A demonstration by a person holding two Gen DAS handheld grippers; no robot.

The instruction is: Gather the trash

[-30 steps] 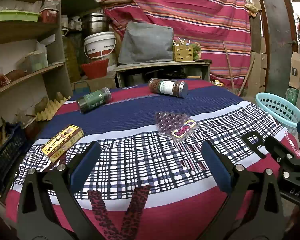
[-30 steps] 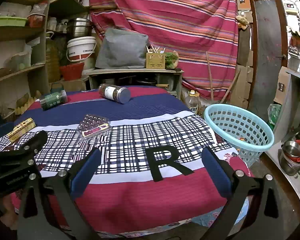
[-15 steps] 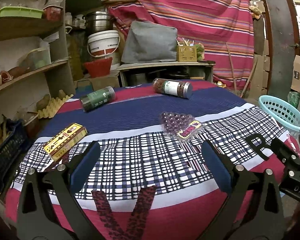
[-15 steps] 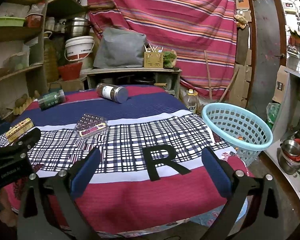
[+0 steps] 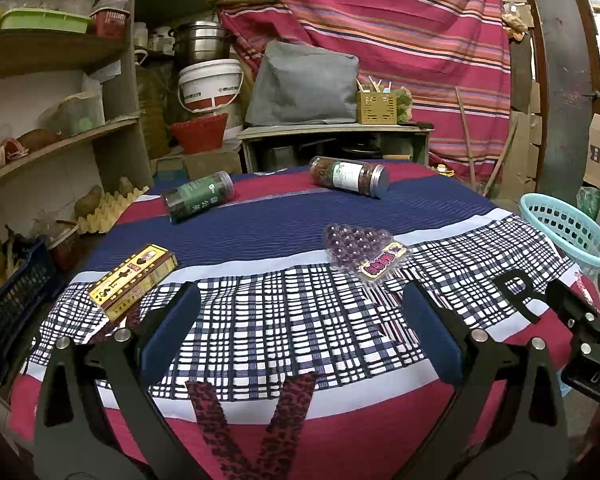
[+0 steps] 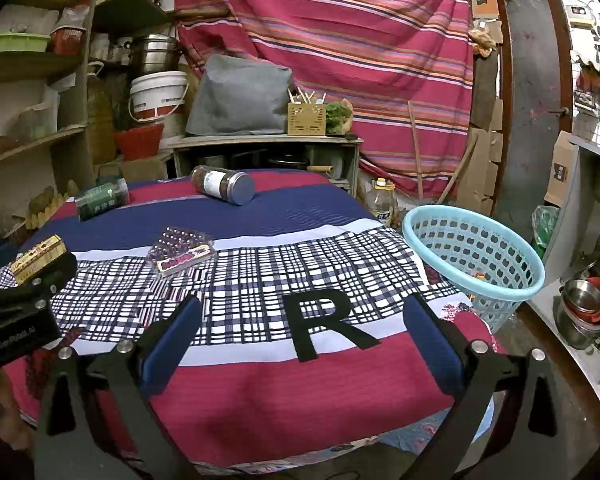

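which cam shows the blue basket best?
Right wrist. The basket shows whole there: full rim, perforated wall, and a look inside, standing beside the table's right edge. Left wrist catches only part of it at the far right of the frame, its lower side cut off.

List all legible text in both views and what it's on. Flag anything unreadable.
"R": large black letter on the tablecloth.
"DAS", cut off at the frame edge: right gripper body, seen from the left wrist view.
Pale print on the left gripper body: blurred, unreadable.
Labels on green jar, brown jar, yellow box, purple candy pack, white bucket: too small or blurred.
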